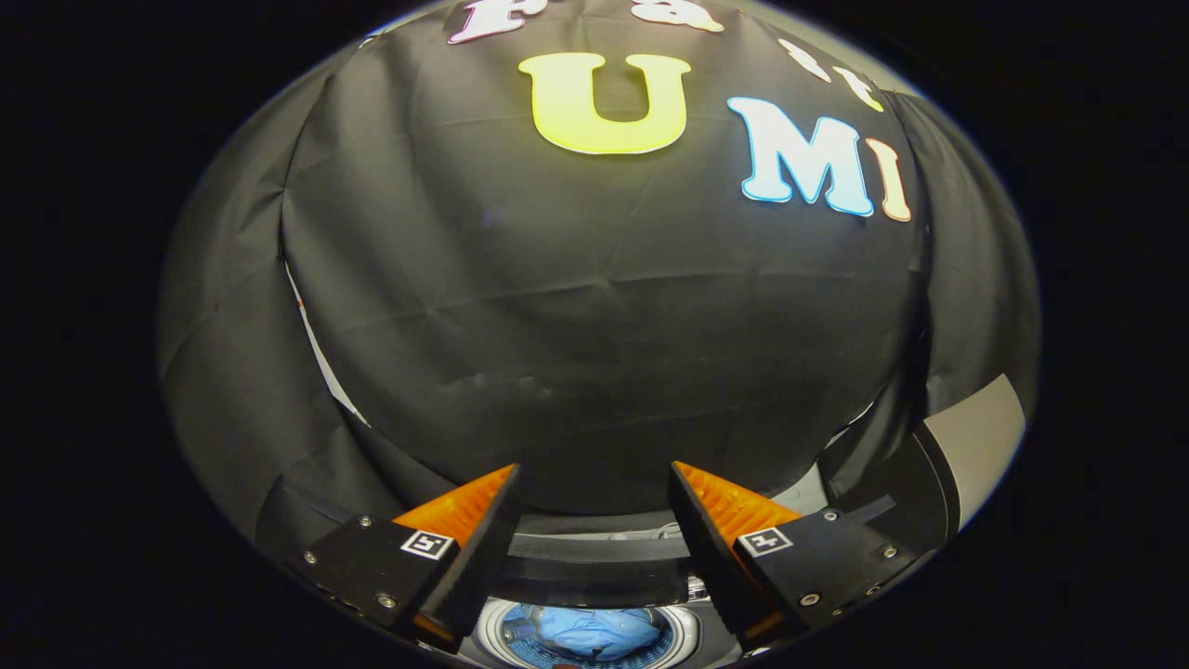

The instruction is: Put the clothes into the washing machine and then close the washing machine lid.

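Clothes (pixel 594 632), a blue bundle, are lying inside the round drum of the washing machine (pixel 692 632), whose pale rim is curving around them. Judging from that, the loading part of the task is looking done, at least for this bundle; whether more garments are waiting elsewhere is not something I can tell. The lid appears to be still open, since the drum is showing uncovered from above, so closing it is what is remaining. A dark band, possibly the machine's back edge or the raised lid (pixel 604 567), is sitting just beyond the drum, though I cannot say which. The gripper (pixel 594 488) is hanging above the washing machine with its fingers spread wide apart and holding nothing, the drum showing low between them. Beyond the washing machine the booth's black cloth wall (pixel 604 325) is rising.
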Available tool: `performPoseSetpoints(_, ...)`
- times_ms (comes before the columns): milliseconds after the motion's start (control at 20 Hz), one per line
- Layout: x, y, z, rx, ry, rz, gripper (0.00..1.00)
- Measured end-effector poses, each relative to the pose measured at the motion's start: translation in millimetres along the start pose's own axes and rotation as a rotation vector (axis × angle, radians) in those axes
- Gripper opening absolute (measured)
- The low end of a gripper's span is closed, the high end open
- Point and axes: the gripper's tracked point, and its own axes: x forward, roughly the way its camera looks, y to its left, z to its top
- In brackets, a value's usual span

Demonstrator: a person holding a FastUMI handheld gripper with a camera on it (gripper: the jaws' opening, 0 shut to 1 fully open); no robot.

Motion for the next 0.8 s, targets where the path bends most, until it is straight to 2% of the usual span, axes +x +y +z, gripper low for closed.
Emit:
performPoseSetpoints(400, -21, 2, -9, -0.012, -0.082, 0.023, 0.96)
performPoseSetpoints(800, -44, 4, -24, -0.021, -0.096, 0.044, 0.96)
